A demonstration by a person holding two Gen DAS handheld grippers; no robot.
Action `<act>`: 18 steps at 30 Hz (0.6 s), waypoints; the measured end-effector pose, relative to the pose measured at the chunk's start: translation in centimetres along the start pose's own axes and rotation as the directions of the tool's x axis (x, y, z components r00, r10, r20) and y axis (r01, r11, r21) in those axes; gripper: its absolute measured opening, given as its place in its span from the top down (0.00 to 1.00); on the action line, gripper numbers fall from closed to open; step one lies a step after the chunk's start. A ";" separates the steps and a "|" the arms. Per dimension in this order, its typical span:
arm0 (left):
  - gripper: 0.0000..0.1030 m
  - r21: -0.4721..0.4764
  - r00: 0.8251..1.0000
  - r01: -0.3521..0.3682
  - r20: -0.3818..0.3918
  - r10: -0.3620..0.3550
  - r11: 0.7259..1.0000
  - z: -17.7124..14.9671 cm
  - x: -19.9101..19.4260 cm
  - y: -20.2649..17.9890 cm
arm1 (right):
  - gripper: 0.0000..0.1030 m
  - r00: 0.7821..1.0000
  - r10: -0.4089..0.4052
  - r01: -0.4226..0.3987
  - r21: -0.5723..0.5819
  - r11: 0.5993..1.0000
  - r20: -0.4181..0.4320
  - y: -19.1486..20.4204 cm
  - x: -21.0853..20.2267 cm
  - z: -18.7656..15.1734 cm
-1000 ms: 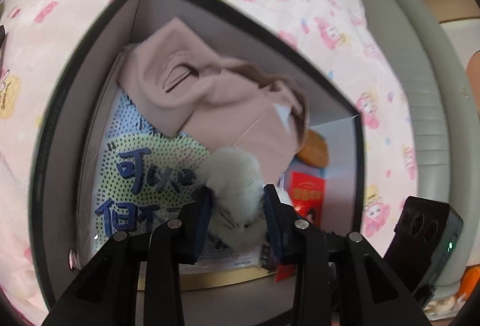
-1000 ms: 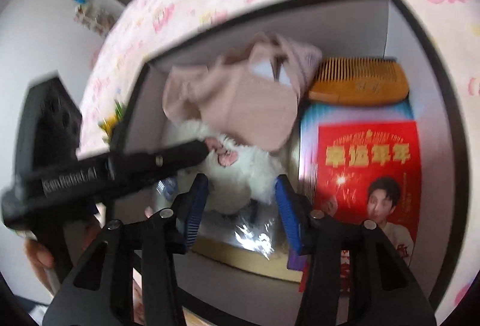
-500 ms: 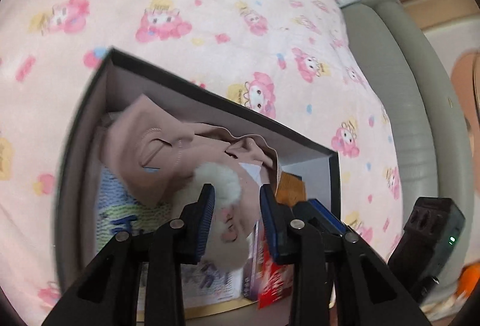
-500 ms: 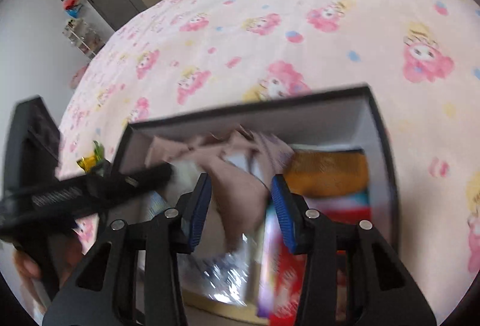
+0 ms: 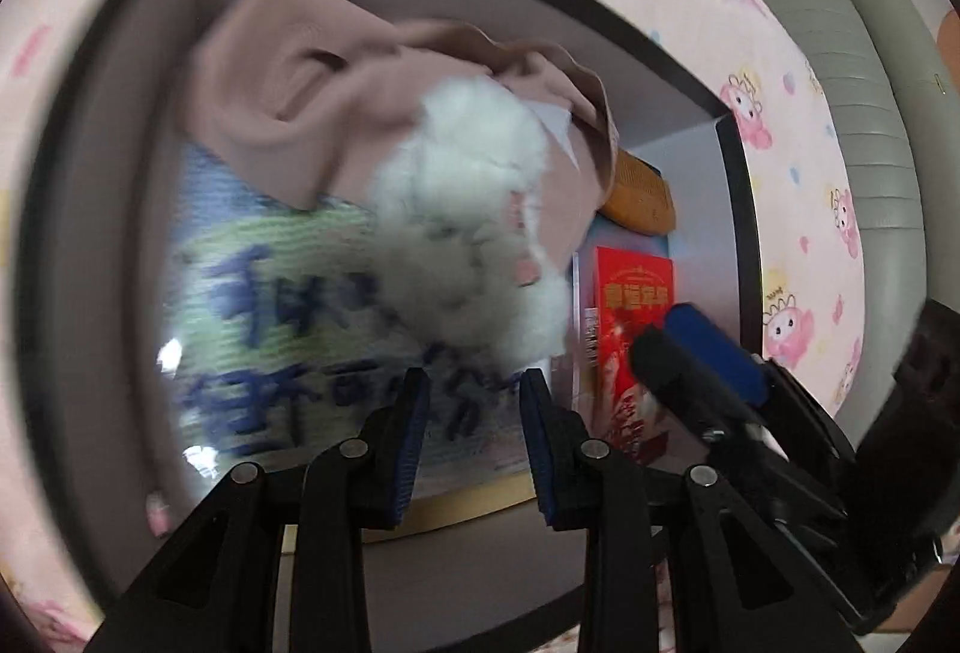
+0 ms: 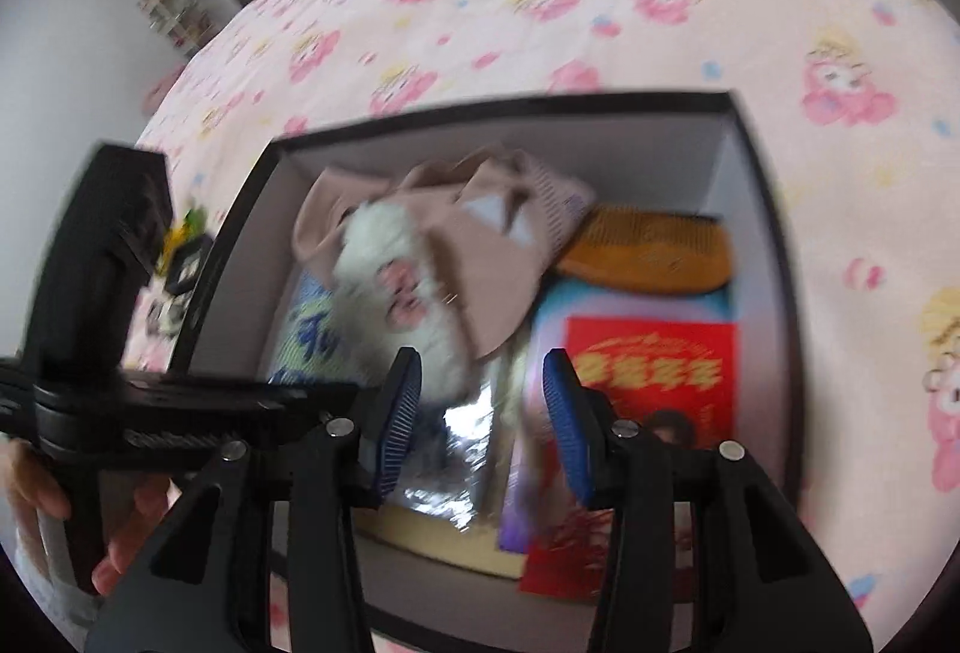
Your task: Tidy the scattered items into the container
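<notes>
Overhead, both grippers above box [image 6: 774, 257] rim.

Both tools match: left gripper [image 5: 471, 416] and right gripper [image 6: 480, 416] have matte black plastic fingers with triangular cut-outs, round silver screws at the joints, ribbed blue pads [image 6: 399, 422]. Left one's black handle carries small white lettering, too blurred to read. A hand [image 6: 123, 539] on it, no sleeve visible.
</notes>
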State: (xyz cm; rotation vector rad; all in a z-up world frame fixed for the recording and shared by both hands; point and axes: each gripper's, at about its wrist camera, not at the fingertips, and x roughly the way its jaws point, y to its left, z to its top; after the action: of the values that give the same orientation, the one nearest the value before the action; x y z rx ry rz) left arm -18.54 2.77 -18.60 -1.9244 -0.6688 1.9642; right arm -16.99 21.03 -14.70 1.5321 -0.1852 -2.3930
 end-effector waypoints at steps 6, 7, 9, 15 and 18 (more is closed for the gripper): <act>0.75 -0.040 0.988 0.094 0.128 -0.088 0.995 2.9 0.1 -1.4 | 0.58 0.999 -0.020 0.015 0.095 0.995 0.048 -2.4 -0.5 0.8; 0.75 -0.051 0.982 0.118 0.154 -0.109 0.992 3.0 -0.2 -1.3 | 0.58 0.998 -0.027 0.021 0.103 0.994 0.051 -2.5 -0.6 0.9; 0.75 -0.043 0.974 0.169 0.160 -0.161 0.985 3.0 -0.7 -1.3 | 0.58 0.999 -0.029 0.024 0.103 0.994 0.046 -2.7 -0.3 1.2; 0.75 0.000 0.952 0.156 0.266 -0.151 0.988 1.4 -4.9 -0.1 | 0.58 0.999 0.049 -0.048 0.041 0.998 -0.005 -0.7 1.0 1.2; 0.75 -0.053 0.927 0.066 0.372 -0.042 0.996 1.8 -6.1 1.3 | 0.58 0.991 0.126 -0.123 0.077 0.989 -0.034 -0.1 2.1 1.7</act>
State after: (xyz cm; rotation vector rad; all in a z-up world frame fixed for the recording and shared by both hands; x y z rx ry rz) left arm -19.93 -1.68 -14.13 -1.5569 -0.8805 2.3207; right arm -19.37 20.35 -15.87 1.5497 -0.3549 -2.2817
